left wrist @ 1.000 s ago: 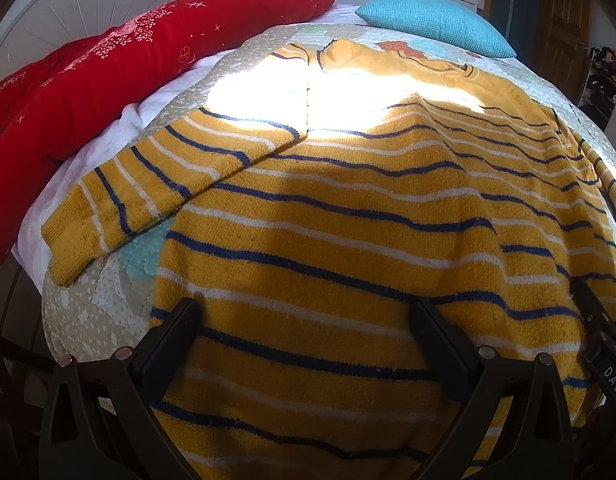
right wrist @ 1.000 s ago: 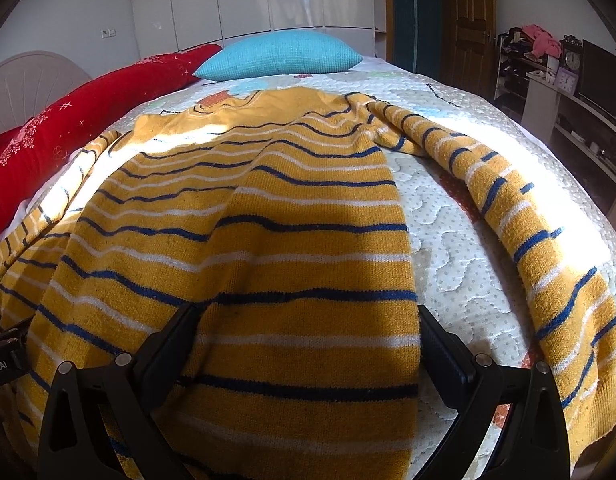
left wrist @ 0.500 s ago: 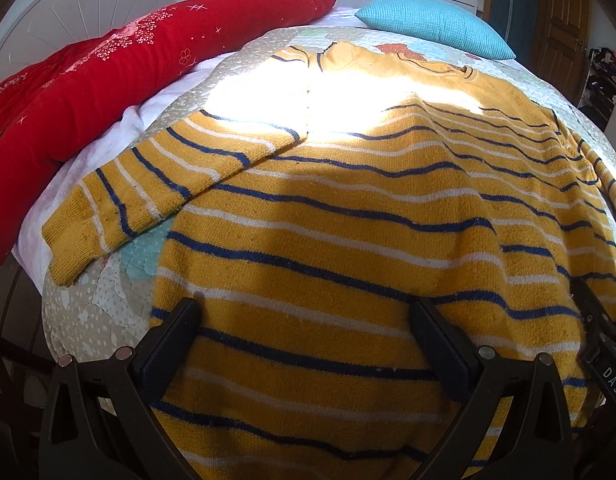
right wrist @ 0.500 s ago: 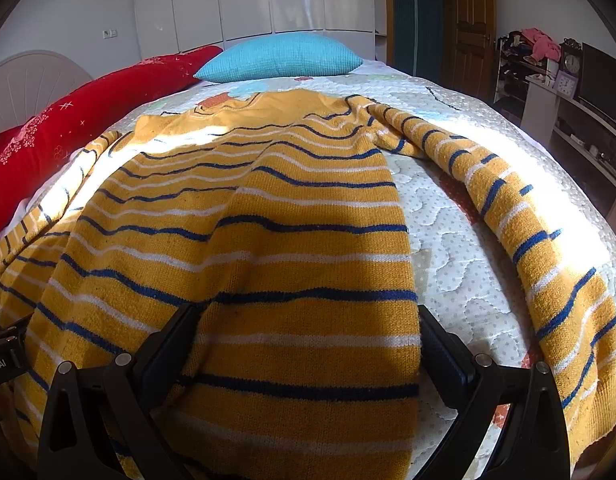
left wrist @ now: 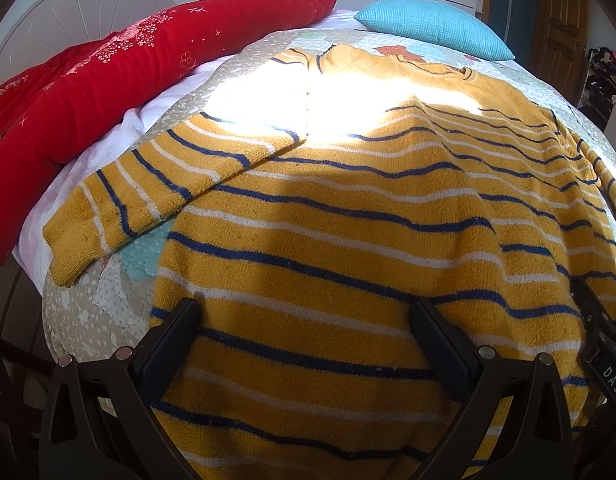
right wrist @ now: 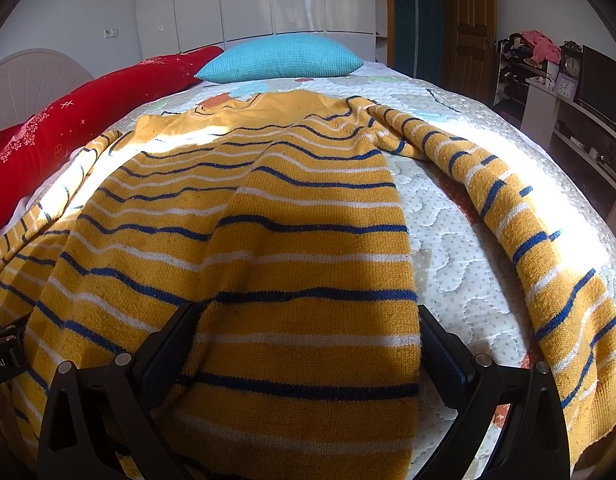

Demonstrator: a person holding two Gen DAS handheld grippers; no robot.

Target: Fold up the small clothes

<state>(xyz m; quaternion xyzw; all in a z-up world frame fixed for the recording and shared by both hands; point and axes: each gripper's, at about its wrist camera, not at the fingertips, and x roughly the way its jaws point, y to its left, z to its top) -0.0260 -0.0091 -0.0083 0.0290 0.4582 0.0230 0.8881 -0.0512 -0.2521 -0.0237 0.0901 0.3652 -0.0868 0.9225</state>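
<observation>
Left wrist view, left gripper spread wide over yellow striped sweater on quilted bed, right gripper likewise released, 2 sleeves splayed outward.

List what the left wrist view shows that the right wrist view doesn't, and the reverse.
Left wrist only: the sweater's left sleeve lying flat, cuff near the bed's edge. Right wrist only: the right sleeve curving across the quilt, plus a shelf with clocks. Both: the yellow striped sweater spread on the bed, the red bolster, the blue pillow, and each view's own gripper, left and right, open over the hem.
</observation>
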